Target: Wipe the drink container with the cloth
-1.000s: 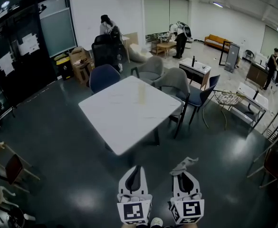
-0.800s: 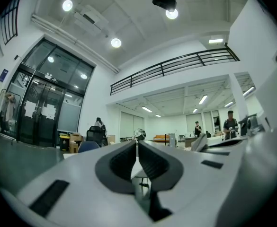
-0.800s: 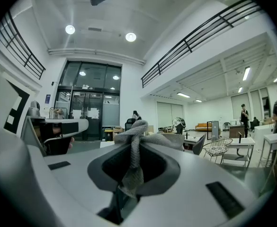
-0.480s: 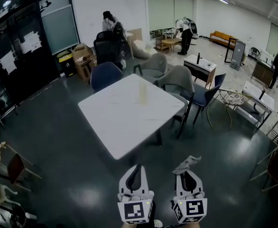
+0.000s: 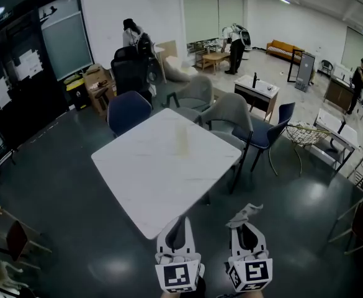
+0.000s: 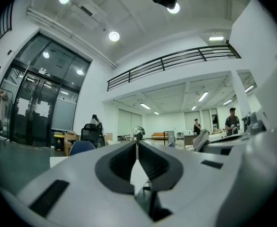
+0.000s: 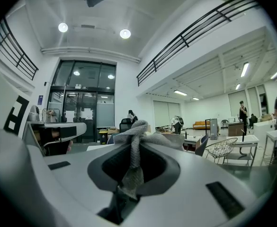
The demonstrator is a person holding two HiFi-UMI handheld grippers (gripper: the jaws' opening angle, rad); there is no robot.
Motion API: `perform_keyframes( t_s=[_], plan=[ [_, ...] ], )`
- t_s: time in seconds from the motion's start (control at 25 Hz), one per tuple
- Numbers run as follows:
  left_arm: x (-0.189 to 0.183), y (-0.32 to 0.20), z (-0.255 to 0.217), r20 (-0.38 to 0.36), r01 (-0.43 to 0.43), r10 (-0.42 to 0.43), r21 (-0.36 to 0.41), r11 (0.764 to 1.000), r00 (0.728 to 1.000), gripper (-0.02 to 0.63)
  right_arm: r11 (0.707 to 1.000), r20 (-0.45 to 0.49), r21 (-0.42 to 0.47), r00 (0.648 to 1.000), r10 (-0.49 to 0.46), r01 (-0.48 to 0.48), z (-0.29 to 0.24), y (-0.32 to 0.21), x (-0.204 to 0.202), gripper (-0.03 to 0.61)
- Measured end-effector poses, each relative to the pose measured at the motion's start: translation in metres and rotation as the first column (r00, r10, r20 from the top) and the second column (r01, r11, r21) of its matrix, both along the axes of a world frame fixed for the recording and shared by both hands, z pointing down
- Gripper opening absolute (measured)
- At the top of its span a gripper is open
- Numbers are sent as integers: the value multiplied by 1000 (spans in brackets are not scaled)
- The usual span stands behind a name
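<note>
Honestly, nothing's being wiped yet. Both tools hang short of the surface (image 5: 138, 172), whose near corner sits right at 12 o'clock from the left hand-held gripper (image 5: 179, 220). That one is clamped tight on nothing, with its jaws meeting and only air between them. The right hand-held gripper (image 5: 246, 225) is clenched on the cloth (image 7: 134, 136), a grey knotted bunch poking out past the tips with its tail pinched deep in the jaws. The drink container (image 5: 182, 136) is a pale see-through cup standing upright near the middle of the surface. It's well apart from both tools, at about 12 o'clock from the left one and 11 o'clock from the right.

Best guess is the step in hand is just closing in on the cup. To do it well, the person would probably want the empty left tool to open and steady the cup first. It looks light and tippy, so a one-sided swipe could knock it over. Then the soft bunch of cloth should meet the wall, not the hard tips.

Around the surface there's a blue chair (image 5: 126, 110) at its 11 o'clock, grey chairs (image 5: 231, 107) at 1 o'clock, and a second blue seat (image 5: 265, 129) near 2 o'clock. None of them block the near corner. The people at the back of the room are well clear.
</note>
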State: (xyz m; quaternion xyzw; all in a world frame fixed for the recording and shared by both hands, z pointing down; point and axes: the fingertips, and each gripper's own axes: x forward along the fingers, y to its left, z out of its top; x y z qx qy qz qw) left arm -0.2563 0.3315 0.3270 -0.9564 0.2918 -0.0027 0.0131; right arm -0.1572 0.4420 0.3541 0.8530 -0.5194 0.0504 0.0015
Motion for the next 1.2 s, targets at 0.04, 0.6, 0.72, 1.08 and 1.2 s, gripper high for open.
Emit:
perform_keyframes(
  t_s=[0.04, 0.6, 0.72, 1.08, 1.2],
  plan=[
    [8, -11, -3, -6, -4, 4, -1, 1000, 1000, 24, 1000, -5, 3, 1000, 2, -2, -2, -11, 8, 51],
    [70, -147, 3, -11, 7, -7, 4, 1000, 1000, 25, 1000, -18, -16, 1000, -11, 11, 0, -140, 73, 51],
    [80, -168, 6, -15, 23, -23, -15, 1000, 1000, 25, 999, -23, -30, 999, -24, 23, 0, -163, 84, 51],
    [139, -217, 17, 7, 96, -96, -40, 995, 995, 25, 993, -10, -47, 994, -106, 105, 6, -221, 151, 51],
    [160, -235, 20, 12, 143, -142, -45, 989, 990, 25, 988, -4, -44, 989, -149, 149, 7, -243, 177, 51]
  ],
)
